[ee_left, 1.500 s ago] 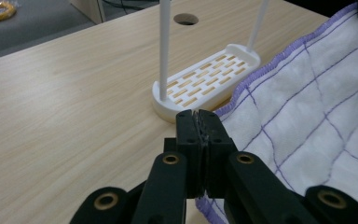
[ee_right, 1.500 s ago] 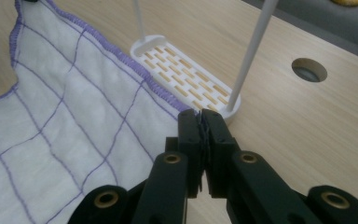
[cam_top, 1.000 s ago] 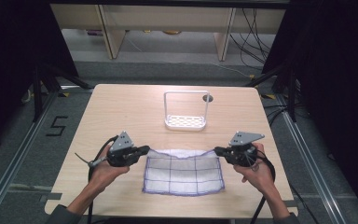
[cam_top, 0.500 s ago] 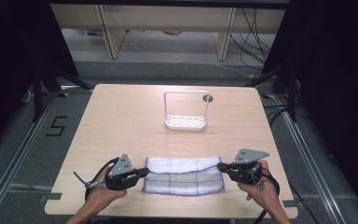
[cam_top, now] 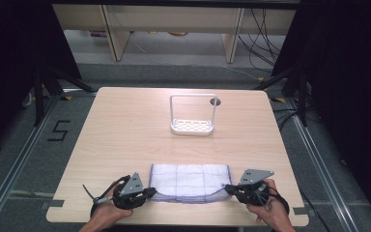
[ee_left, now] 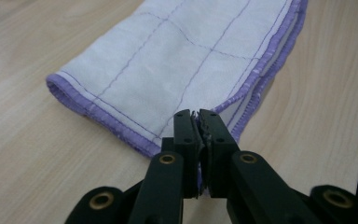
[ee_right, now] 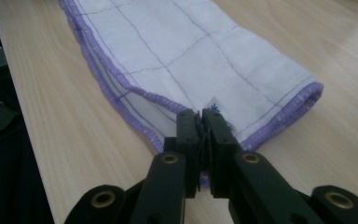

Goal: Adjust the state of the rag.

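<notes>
A white cloth (cam_top: pixel 191 181) with purple stitched edges and a thin grid lies folded in half near the table's front edge. My left gripper (cam_top: pixel 147 193) is shut on the cloth's near left corner, low over the wood. My right gripper (cam_top: pixel 228 189) is shut on its near right corner. In the left gripper view the black jaws (ee_left: pixel 197 114) pinch the hemmed layers of the cloth (ee_left: pixel 168 70), which stretches away ahead. The right gripper view shows its jaws (ee_right: pixel 200 112) clamped on the other corner of the cloth (ee_right: pixel 205 60), the fold running off to the upper left.
A white wire rack (cam_top: pixel 193 116) with a perforated base stands at the back middle of the wooden table (cam_top: pixel 125 135). A small round hole (cam_top: pixel 215 102) sits just behind it. The table's front edge lies close under both hands.
Both hands have come toward the front edge and lower, carrying the cloth's far edge over the near one. The cloth went from spread open to folded in half.
</notes>
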